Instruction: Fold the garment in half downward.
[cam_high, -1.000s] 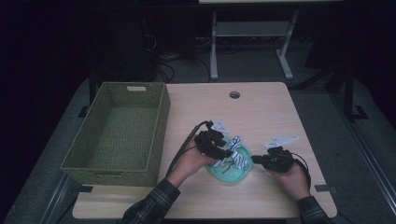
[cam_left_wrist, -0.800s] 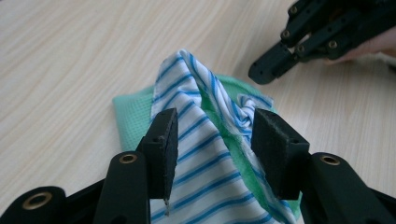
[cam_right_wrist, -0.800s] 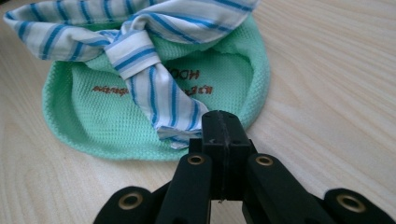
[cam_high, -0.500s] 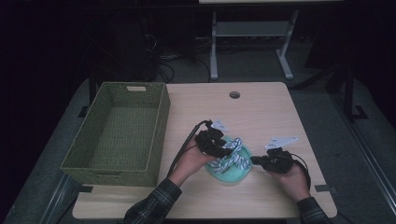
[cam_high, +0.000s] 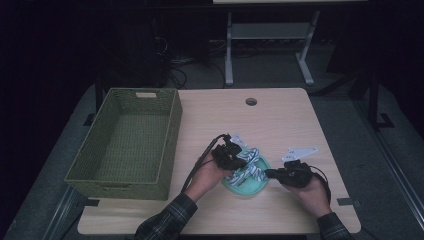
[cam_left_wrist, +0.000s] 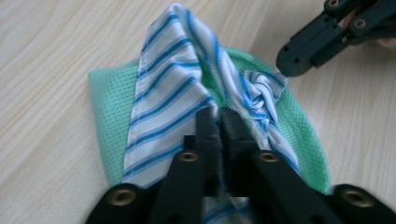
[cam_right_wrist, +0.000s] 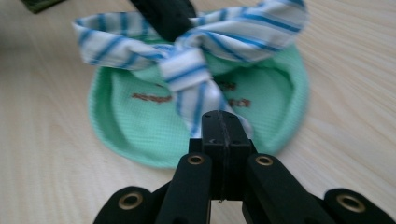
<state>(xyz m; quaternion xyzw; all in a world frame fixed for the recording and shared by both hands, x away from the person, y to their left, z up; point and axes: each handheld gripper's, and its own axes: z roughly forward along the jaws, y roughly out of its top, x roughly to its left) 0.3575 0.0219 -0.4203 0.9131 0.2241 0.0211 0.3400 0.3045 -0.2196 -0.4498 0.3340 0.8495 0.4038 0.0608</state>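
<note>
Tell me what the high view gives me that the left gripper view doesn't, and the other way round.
High view alone: the green wicker basket at the table's left, the round hole in the tabletop, and both forearms. Left gripper view alone: the left gripper shut on a fold of the striped cloth, its jaws having just closed, and the cloth's twisted knot beside the right gripper. Both share: the striped cloth lying on the green round cloth on the wooden table.

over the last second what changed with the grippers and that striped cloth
The left gripper has just closed its jaws on the striped cloth lying on the green cloth; a second ago it hovered open over it. The right gripper stayed shut on the cloth's other end. Both hands, the basket and the table kept their places.
</note>
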